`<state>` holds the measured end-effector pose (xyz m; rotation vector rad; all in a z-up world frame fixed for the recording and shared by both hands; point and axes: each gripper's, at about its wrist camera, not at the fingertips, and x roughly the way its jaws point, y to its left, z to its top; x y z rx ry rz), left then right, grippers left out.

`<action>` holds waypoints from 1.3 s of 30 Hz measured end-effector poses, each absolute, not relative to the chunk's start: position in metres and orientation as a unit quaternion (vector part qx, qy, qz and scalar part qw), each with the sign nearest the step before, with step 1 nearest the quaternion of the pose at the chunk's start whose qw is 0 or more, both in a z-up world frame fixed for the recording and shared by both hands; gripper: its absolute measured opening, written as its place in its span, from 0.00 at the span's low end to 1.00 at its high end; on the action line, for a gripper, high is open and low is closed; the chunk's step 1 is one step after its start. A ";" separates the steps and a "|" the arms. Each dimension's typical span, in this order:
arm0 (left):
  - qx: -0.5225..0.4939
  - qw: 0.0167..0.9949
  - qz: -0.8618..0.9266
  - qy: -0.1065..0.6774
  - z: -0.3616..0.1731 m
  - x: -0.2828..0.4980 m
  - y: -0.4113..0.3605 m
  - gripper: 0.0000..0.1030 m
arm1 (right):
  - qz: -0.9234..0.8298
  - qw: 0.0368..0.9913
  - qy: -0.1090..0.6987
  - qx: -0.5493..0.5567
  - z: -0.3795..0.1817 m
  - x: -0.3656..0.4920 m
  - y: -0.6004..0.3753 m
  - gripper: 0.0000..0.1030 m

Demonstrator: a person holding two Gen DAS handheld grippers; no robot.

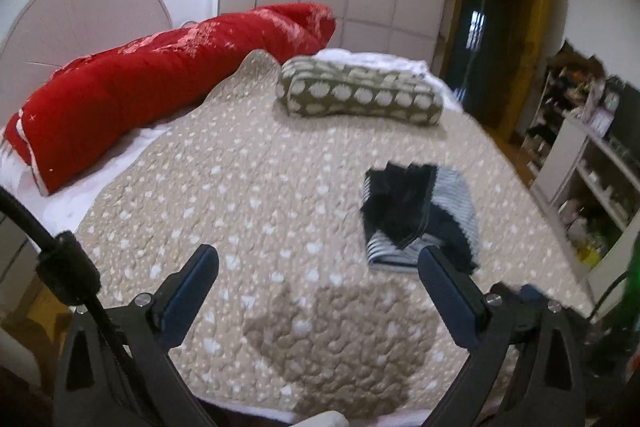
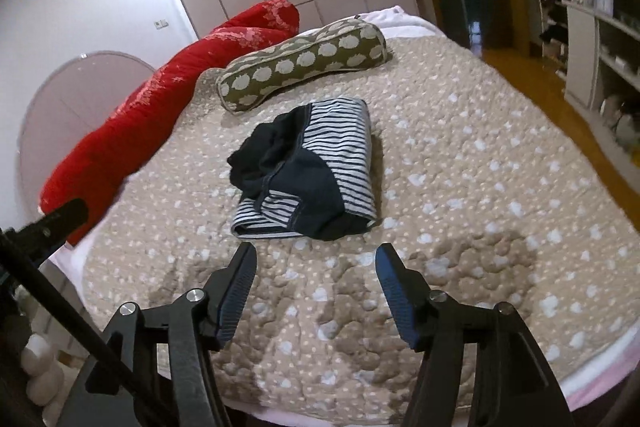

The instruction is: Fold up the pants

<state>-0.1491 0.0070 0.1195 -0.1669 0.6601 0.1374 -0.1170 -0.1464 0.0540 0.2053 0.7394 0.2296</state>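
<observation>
On the quilt (image 2: 460, 155), folded pants (image 2: 312, 167) lie beyond both empty grippers

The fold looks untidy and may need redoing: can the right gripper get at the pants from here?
Probably yes: the right gripper is open and empty, the folded pants lie just ahead on the bedspread, with nothing between.

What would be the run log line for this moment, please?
pants: folded bundle on quilt | left gripper: open, empty | right gripper: open, empty | both: short of the bundle
</observation>
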 end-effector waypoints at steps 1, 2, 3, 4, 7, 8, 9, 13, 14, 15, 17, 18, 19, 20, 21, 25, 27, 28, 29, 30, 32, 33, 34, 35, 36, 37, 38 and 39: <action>-0.078 0.939 0.066 0.327 0.118 -0.149 0.005 0.96 | 0.109 0.921 0.361 0.098 0.055 -0.117 -0.146 0.64; -0.077 0.939 0.062 0.330 0.117 -0.149 0.004 0.96 | 0.109 0.921 0.361 0.096 0.056 -0.118 -0.145 0.64; -0.078 0.939 0.059 0.331 0.116 -0.150 0.003 0.96 | 0.108 0.922 0.361 0.094 0.056 -0.118 -0.145 0.65; -0.078 0.939 0.056 0.331 0.116 -0.150 0.002 0.96 | 0.107 0.922 0.361 0.092 0.057 -0.119 -0.144 0.66; -0.080 0.937 0.045 0.336 0.115 -0.150 -0.001 0.96 | 0.101 0.923 0.361 0.082 0.060 -0.122 -0.142 0.67; -0.082 0.937 0.041 0.338 0.114 -0.149 -0.002 0.96 | 0.099 0.924 0.361 0.080 0.061 -0.123 -0.142 0.67; -0.083 0.936 0.038 0.339 0.114 -0.149 -0.002 0.96 | 0.096 0.924 0.362 0.078 0.061 -0.123 -0.143 0.68; -0.094 0.934 0.026 0.344 0.112 -0.148 -0.003 0.96 | 0.089 0.923 0.365 0.079 0.062 -0.124 -0.145 0.68; -0.099 0.933 0.022 0.345 0.111 -0.148 -0.003 0.96 | 0.088 0.923 0.366 0.079 0.062 -0.124 -0.145 0.68; -0.107 0.932 0.017 0.346 0.111 -0.148 -0.002 0.96 | 0.087 0.923 0.366 0.079 0.062 -0.124 -0.146 0.69; -0.113 0.930 0.016 0.348 0.109 -0.146 -0.001 0.96 | 0.088 0.923 0.367 0.077 0.062 -0.125 -0.143 0.70; -0.112 0.930 0.017 0.350 0.108 -0.146 -0.001 0.96 | 0.089 0.923 0.368 0.073 0.062 -0.125 -0.142 0.72; -0.113 0.929 0.017 0.352 0.106 -0.145 -0.001 0.96 | 0.089 0.923 0.368 0.071 0.062 -0.125 -0.140 0.72; -0.115 0.928 0.016 0.354 0.106 -0.144 -0.001 0.96 | 0.090 0.923 0.369 0.069 0.062 -0.125 -0.139 0.72; -0.115 0.927 0.016 0.356 0.105 -0.144 -0.001 0.96 | 0.091 0.923 0.369 0.068 0.062 -0.125 -0.137 0.72; -0.114 0.926 0.020 0.360 0.102 -0.143 0.000 0.96 | 0.092 0.921 0.373 0.064 0.060 -0.125 -0.134 0.72; -0.114 0.924 0.020 0.363 0.101 -0.142 -0.001 0.96 | 0.091 0.920 0.375 0.065 0.059 -0.124 -0.134 0.72; -0.113 0.924 0.020 0.364 0.101 -0.142 -0.001 0.96 | 0.090 0.920 0.377 0.065 0.059 -0.124 -0.134 0.72; -0.113 0.925 0.020 0.363 0.101 -0.143 -0.002 0.96 | 0.090 0.919 0.378 0.066 0.059 -0.124 -0.134 0.72; -0.113 0.925 0.020 0.363 0.101 -0.143 -0.002 0.96 | 0.090 0.919 0.378 0.067 0.059 -0.124 -0.134 0.73; -0.113 0.924 0.019 0.364 0.101 -0.143 -0.003 0.96 | 0.089 0.919 0.379 0.067 0.058 -0.124 -0.134 0.73; -0.111 0.924 0.019 0.364 0.100 -0.142 -0.003 0.96 | 0.089 0.918 0.380 0.067 0.058 -0.123 -0.134 0.73; -0.110 0.924 0.018 0.366 0.100 -0.142 -0.003 0.96 | 0.089 0.918 0.381 0.067 0.057 -0.123 -0.134 0.73; -0.111 0.923 0.017 0.367 0.099 -0.141 -0.003 0.96 | 0.089 0.917 0.382 0.067 0.057 -0.123 -0.134 0.73; -0.111 0.922 0.017 0.370 0.098 -0.140 -0.003 0.96 | 0.089 0.917 0.383 0.067 0.057 -0.123 -0.134 0.73; -0.111 0.922 0.016 0.371 0.098 -0.140 -0.002 0.96 | 0.089 0.917 0.383 0.066 0.056 -0.123 -0.133 0.73; -0.111 0.921 0.016 0.372 0.097 -0.139 -0.002 0.96 | 0.089 0.917 0.383 0.066 0.056 -0.123 -0.133 0.73; -0.111 0.921 0.016 0.373 0.097 -0.139 -0.002 0.96 | 0.089 0.917 0.384 0.065 0.056 -0.123 -0.132 0.73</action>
